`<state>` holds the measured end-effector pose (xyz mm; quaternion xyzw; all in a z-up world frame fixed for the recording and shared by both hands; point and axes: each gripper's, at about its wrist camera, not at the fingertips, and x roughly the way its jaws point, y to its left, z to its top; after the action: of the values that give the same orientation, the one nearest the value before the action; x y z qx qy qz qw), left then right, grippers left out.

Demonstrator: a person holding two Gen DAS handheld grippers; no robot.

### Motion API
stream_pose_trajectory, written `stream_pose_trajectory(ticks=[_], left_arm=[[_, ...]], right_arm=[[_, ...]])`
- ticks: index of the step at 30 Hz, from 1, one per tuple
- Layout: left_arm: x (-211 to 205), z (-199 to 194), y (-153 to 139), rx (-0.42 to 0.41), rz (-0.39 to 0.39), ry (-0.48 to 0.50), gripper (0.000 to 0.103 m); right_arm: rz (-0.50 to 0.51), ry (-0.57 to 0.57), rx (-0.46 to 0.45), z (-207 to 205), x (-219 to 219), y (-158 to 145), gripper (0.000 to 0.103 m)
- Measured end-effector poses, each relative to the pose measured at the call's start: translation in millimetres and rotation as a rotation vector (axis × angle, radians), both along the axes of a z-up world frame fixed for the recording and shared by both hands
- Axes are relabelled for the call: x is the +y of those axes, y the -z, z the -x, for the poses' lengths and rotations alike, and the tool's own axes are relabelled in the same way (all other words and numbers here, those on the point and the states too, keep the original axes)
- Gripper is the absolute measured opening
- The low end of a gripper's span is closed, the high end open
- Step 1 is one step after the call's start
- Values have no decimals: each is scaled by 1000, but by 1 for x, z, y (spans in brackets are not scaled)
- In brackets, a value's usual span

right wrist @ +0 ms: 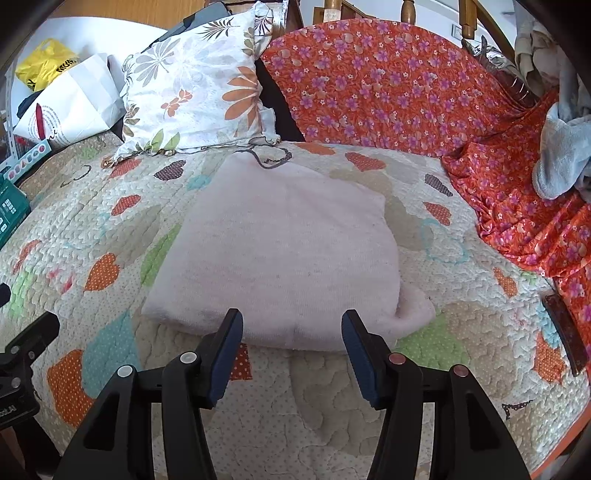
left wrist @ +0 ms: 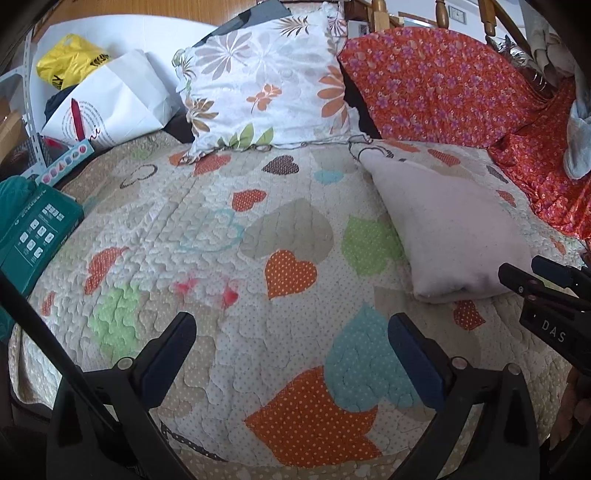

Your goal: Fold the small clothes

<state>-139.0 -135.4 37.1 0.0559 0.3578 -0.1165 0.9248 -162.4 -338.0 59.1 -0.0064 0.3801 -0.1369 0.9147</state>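
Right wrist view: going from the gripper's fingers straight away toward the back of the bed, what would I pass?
Right gripper, open with nothing between its fingers → folded pink garment on the heart-patterned quilt → floral pillow and orange flowered cloth → wooden railing posts.

Far left of you sit a yellow bag (left wrist: 70,61) and white paper bag (left wrist: 122,98) (partly overlapping); a floral pillow (left wrist: 266,85) leans far centre.
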Motion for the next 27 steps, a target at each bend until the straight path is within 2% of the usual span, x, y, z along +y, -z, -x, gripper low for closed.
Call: stream_pose_trajectory(ticks=[11, 15, 20, 27], left_arm=[[5, -6, 7, 55, 17, -18, 103], [8, -9, 9, 70, 19, -28, 103], [7, -13, 14, 103, 13, -28, 103], [7, -11, 13, 99, 11, -27, 103]], right_arm=[[36, -32, 15, 1, 11, -1, 63], [35, -30, 3, 5, 15, -5, 69], [42, -17, 18, 6, 18, -1, 70], [32, -4, 27, 6, 12, 3, 70]])
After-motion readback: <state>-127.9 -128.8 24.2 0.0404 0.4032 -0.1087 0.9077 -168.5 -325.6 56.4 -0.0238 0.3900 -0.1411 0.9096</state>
